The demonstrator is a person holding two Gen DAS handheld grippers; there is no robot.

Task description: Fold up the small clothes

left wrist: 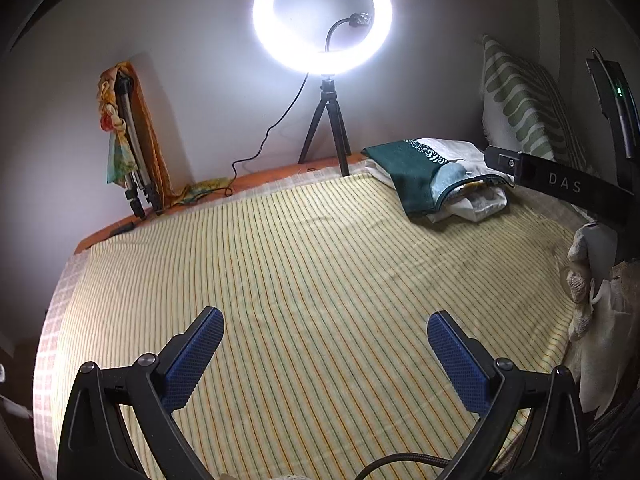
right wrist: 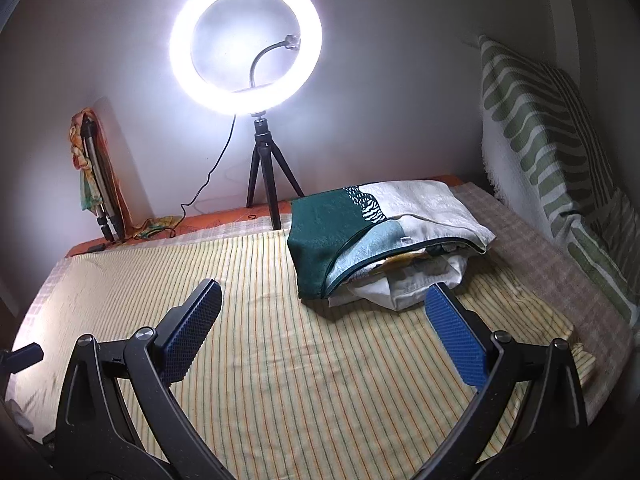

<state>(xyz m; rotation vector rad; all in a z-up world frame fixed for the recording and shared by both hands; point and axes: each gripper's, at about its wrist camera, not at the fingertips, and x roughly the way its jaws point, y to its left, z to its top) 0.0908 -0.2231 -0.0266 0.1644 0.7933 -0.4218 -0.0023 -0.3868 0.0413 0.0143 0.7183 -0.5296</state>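
A stack of folded clothes (right wrist: 380, 236), dark green and white on top with white pieces under it, lies at the far right of the striped yellow bed sheet (right wrist: 280, 340). It also shows in the left wrist view (left wrist: 436, 176). My right gripper (right wrist: 324, 292) is open and empty, hovering just in front of the stack, its right fingertip close to the stack's lower white edge. My left gripper (left wrist: 326, 320) is open and empty over the bare middle of the sheet (left wrist: 300, 280). A crumpled white cloth (left wrist: 592, 320) lies at the bed's right edge in the left wrist view.
A lit ring light on a small black tripod (right wrist: 264, 184) stands at the far edge by the wall. A folded tripod wrapped in orange cloth (right wrist: 96, 176) leans at the far left. A green-striped pillow (right wrist: 552, 152) stands at the right. The other black gripper body marked DAS (left wrist: 560, 184) crosses the right.
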